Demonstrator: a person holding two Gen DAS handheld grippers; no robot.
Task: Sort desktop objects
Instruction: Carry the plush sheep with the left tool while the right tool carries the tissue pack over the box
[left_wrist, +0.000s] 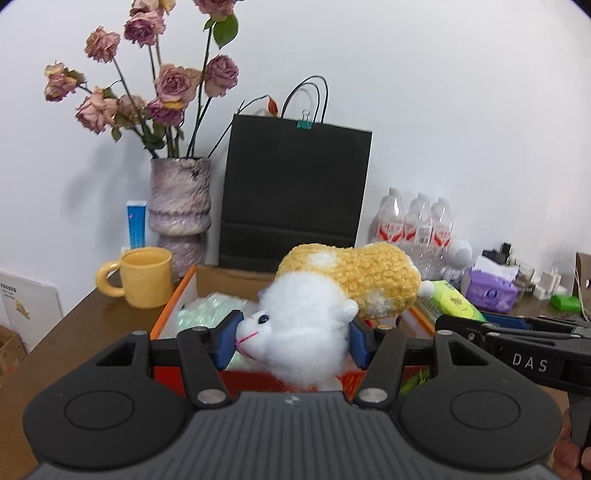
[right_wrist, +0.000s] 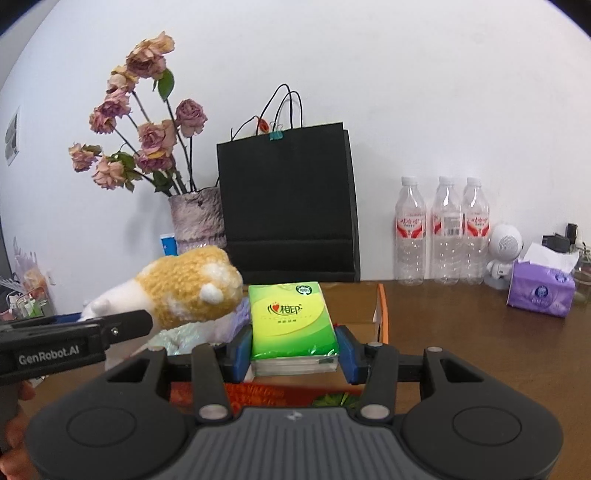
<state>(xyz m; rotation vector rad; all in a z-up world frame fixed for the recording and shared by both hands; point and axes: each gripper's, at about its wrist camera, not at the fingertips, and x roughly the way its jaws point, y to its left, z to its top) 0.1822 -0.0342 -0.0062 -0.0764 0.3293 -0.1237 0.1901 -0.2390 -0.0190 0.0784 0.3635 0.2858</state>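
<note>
Two pairs of tongs, both loaded, both over the orange-rimmed box (left_wrist: 168, 310). Left tongs (left_wrist: 293, 338) closed on the white head of the plush toy (left_wrist: 332, 295), blue pads pressing from both sides; yellow body pointing forward and to the right, long axis across the box toward the right tongs. Right tongs (right_wrist: 293, 349) closed on the green tissue pack (right_wrist: 291, 321), long axis straight ahead, pack held level above the box's right part. Both nearly level, side by side, very near each other. Could be either lowering into the box or lifting out; cannot tell. Brown counter (right_wrist: 461, 350) beyond.
</note>
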